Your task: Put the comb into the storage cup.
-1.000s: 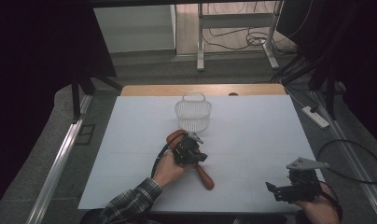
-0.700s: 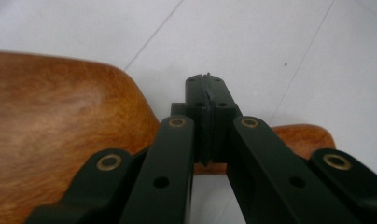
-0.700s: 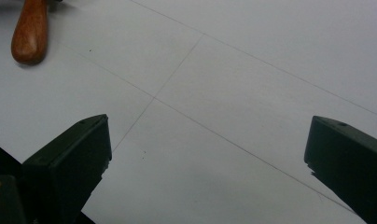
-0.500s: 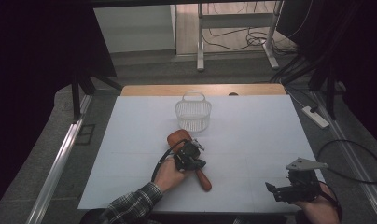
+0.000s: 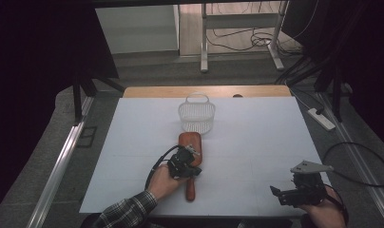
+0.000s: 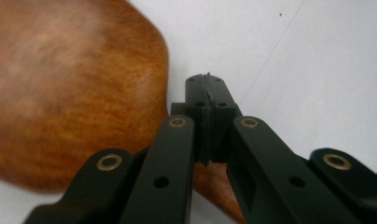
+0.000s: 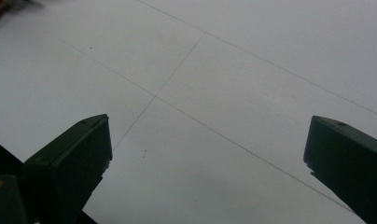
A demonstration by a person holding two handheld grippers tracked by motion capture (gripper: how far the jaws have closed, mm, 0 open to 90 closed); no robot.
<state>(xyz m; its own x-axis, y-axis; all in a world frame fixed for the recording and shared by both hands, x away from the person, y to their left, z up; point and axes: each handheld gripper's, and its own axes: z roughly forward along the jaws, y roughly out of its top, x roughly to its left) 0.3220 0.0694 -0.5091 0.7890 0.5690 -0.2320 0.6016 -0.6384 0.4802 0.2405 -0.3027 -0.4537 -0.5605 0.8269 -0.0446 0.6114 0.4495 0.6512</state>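
Basket (image 5: 196, 117) behind brush (image 5: 189, 147) — both on table (image 5: 256, 142)

reddish-brown paddle (image 5: 189, 156), white basket (image 5: 196, 117), plaid sleeve (image 5: 125, 213)

A white power strip (image 5: 319, 119) lies on the grey floor (image 5: 47, 137) right of the table.

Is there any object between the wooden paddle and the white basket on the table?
Nothing visible stands between them. The wooden paddle lies just in front of the white basket, with bare table in the short gap. The left gripper is over the paddle's handle.
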